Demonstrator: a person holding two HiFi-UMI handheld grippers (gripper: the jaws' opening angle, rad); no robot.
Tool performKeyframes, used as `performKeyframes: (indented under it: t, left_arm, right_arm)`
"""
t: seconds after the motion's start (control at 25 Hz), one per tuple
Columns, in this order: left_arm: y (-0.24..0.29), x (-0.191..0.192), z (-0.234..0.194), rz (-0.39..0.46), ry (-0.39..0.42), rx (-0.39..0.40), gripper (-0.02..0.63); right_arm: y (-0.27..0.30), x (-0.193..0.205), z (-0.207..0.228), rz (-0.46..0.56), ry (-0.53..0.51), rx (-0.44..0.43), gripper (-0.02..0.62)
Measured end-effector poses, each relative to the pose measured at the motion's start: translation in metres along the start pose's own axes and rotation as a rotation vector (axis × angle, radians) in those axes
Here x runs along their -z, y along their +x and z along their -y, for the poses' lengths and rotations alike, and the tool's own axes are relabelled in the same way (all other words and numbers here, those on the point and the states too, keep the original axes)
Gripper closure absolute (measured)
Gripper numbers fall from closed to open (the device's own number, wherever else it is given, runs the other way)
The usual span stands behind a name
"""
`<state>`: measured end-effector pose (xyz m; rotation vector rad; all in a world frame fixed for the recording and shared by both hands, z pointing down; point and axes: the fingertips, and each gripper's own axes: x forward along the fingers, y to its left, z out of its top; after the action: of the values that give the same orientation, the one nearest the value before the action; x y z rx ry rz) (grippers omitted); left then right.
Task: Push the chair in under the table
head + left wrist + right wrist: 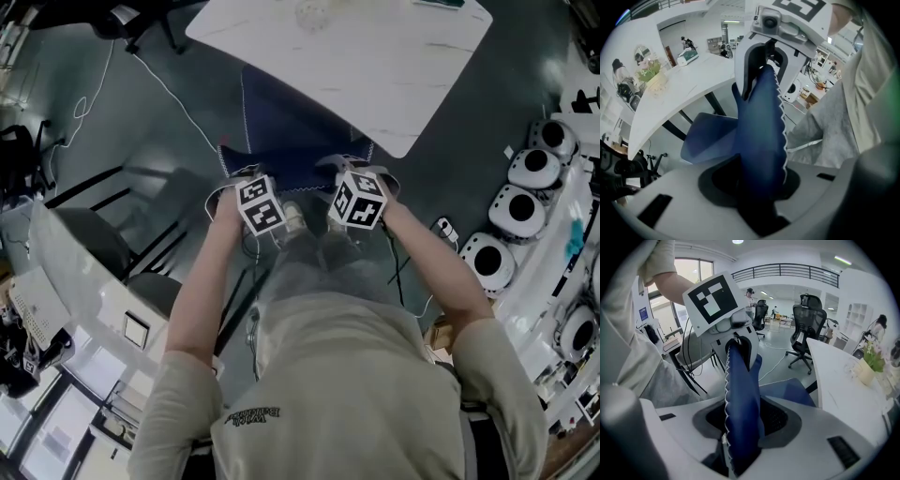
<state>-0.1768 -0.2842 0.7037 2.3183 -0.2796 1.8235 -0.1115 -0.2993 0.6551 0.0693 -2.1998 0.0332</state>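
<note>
Head view: the backrest top of the blue chair [292, 131] is clamped by the left gripper [242, 186] and right gripper [364, 180] so its seat, partly beneath the far white table [384, 66], can be pushed further under.

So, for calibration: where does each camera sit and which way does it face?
Head view: on the person's head, steeply down at chair back, table, forearms, left gripper, right gripper.
Left gripper view: on the left gripper, along jaws clamped on the chair back, facing the right gripper; trousers show.
Right gripper view: on the right gripper, same grip, facing the left gripper; arm, shirt show.
All share chair back, table.
</note>
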Motion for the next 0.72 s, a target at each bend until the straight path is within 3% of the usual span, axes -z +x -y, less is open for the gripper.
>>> performKeyframes:
  t: [0.28,0.72]
  left_arm:
    - [0.009,-0.007,0.020,-0.015,0.001,0.012,0.491]
    - [0.007,-0.009,0.013,-0.017,-0.008,0.008,0.486]
  right_arm:
    - [-0.001,0.018,-0.017,-0.017,0.010,-0.018,0.420]
    - [-0.001,0.017,-0.009,-0.019,-0.012,-0.003,0.428]
